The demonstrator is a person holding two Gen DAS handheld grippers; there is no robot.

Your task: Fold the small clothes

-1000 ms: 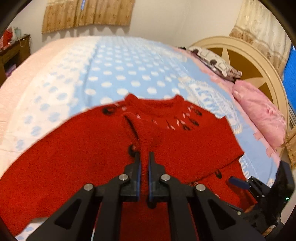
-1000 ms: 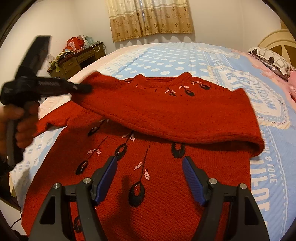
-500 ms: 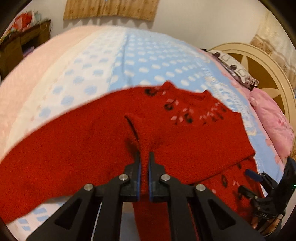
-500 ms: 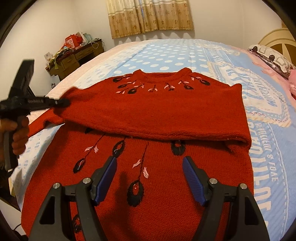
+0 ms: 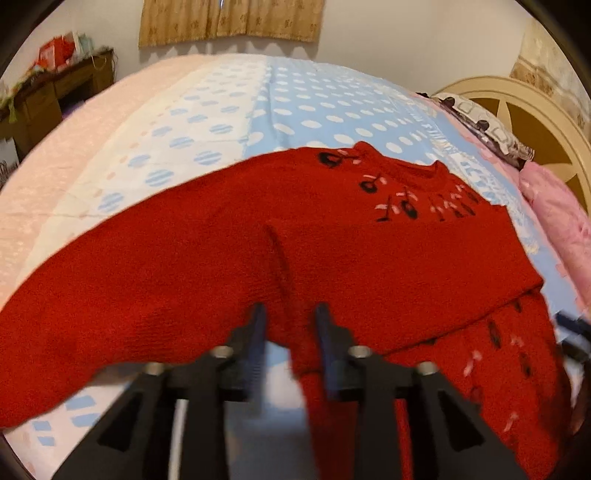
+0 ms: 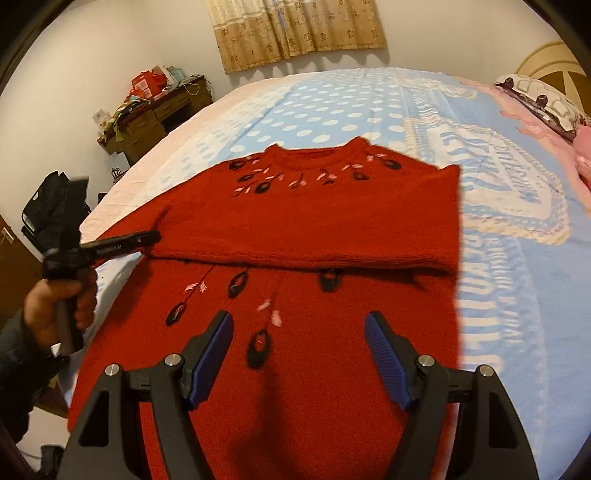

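The red sweater [image 6: 314, 229] lies face up on the bed [image 6: 332, 107], its sleeves folded across the chest in a band just below the collar, with a dark leaf pattern showing on the body beneath. The left tool [image 5: 290, 325] sits at the edge of the folded sleeve [image 5: 221, 266] with its jaws parted and a ridge of red knit between them, gripping nothing; the right tool [image 6: 299, 347] hovers over the sweater's lower body, jaws spread wide. A cluttered wooden desk [image 6: 155, 110] stands beyond the bed, near the curtain [image 6: 295, 29].
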